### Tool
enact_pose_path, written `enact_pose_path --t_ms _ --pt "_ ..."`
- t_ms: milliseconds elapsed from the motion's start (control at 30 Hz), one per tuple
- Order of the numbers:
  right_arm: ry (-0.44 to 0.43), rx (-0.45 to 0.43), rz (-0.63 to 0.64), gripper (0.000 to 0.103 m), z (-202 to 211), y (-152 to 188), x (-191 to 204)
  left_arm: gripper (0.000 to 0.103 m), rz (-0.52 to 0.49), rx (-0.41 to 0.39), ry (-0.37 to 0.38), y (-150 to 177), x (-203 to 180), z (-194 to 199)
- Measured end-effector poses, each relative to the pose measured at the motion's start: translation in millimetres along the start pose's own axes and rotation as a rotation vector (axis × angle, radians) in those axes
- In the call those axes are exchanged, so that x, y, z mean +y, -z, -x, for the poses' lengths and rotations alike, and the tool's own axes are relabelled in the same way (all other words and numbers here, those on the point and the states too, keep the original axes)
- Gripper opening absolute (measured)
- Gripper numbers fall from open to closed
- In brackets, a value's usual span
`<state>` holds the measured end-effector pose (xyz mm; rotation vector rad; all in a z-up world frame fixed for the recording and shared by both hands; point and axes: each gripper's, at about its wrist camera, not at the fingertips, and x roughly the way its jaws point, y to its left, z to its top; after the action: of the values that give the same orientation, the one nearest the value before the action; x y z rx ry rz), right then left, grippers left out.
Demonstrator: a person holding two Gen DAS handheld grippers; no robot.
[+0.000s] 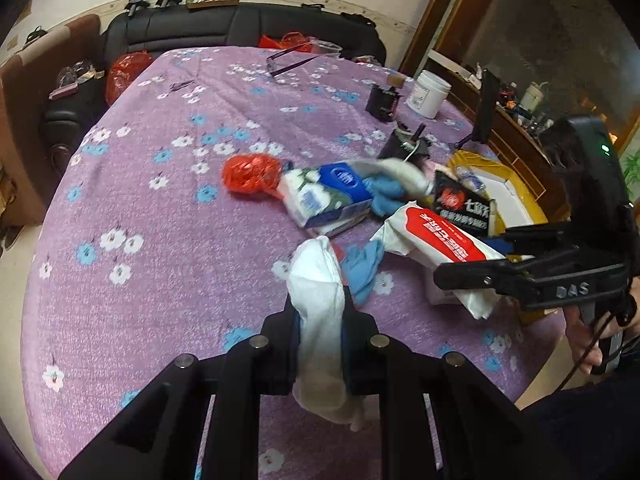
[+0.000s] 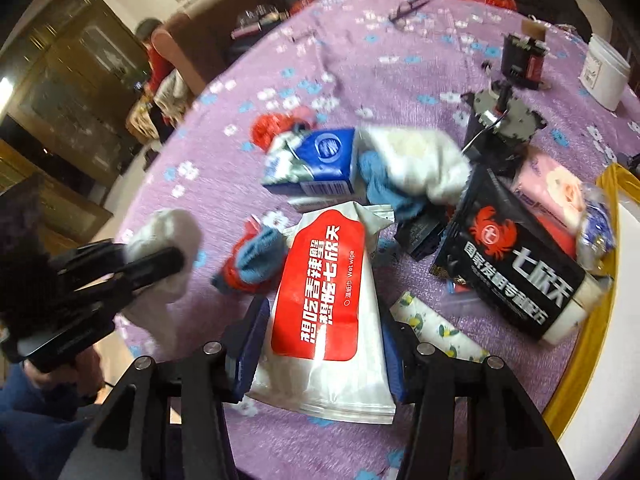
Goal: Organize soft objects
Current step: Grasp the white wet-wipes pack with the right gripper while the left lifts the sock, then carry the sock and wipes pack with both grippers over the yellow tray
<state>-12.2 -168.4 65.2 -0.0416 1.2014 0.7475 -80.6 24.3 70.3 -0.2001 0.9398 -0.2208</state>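
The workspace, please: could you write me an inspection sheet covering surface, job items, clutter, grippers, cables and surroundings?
Surface: purple floral tablecloth, covering a round table.
Job's things: white sock; red-and-white wet wipe pack; blue tissue pack; white and blue cloth heaped beside it; black crab-logo pack.
Clutter: red plastic bag, white jar, small motors, glasses.
Grippers: left gripper shut on the sock; right gripper straddles the wet wipe pack, whether its pads press on it is unclear.
Cables: thin wire from a motor.
Surroundings: black sofa, wooden cabinet, a seated person in red.
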Motion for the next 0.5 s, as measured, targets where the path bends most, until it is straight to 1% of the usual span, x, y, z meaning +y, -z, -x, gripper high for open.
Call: enact_pose_path --t_ms 133,267,500 --pt "-0.009 -0.072 -0.008 0.056 23 7 0 0.016 -0.016 -0.007 0.037 -9 -10 -1" --pt "0.011 -0.121 -0.050 0.055 42 14 -11 0.016 -0.050 -0.006 0.075 -19 -25 -5" --pt "0.042 -0.188 -0.180 0.055 79 40 -49 0.016 -0.115 0.009 0.142 -32 -63 -18"
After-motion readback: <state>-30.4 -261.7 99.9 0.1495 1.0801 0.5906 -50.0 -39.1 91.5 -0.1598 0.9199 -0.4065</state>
